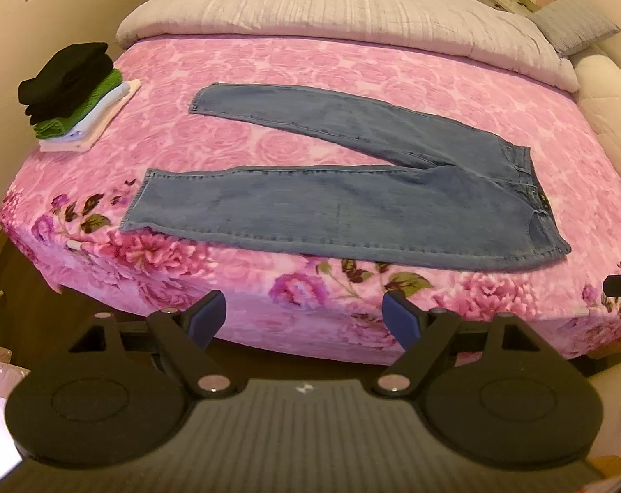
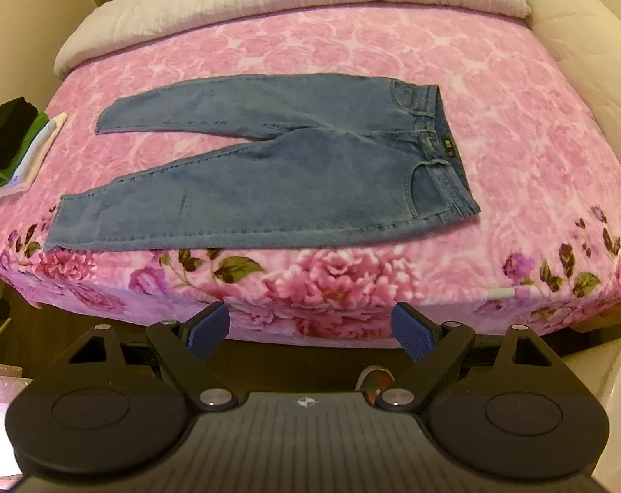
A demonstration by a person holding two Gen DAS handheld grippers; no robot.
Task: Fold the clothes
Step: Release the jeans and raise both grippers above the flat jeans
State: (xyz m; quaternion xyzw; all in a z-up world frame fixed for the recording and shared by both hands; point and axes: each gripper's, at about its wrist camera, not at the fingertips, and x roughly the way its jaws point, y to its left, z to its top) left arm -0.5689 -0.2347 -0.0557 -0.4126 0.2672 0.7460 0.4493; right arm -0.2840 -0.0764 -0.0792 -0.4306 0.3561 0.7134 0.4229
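Observation:
A pair of blue jeans (image 1: 351, 201) lies flat on the pink flowered bedspread (image 1: 269, 65), legs spread apart toward the left, waistband at the right. The right wrist view shows the same jeans (image 2: 277, 172) with the waistband (image 2: 437, 123) at the upper right. My left gripper (image 1: 304, 316) hangs in front of the bed's near edge, below the jeans, its blue pads wide apart with nothing between them. Held likewise short of the bed edge, my right gripper (image 2: 310, 324) is open and empty.
A stack of folded clothes (image 1: 72, 94), black on top, then green and white, sits at the bed's left edge. A grey rolled duvet (image 1: 331, 4) lies along the far side. A pale padded bed frame (image 2: 577, 41) runs along the right. Dark floor lies below the near edge.

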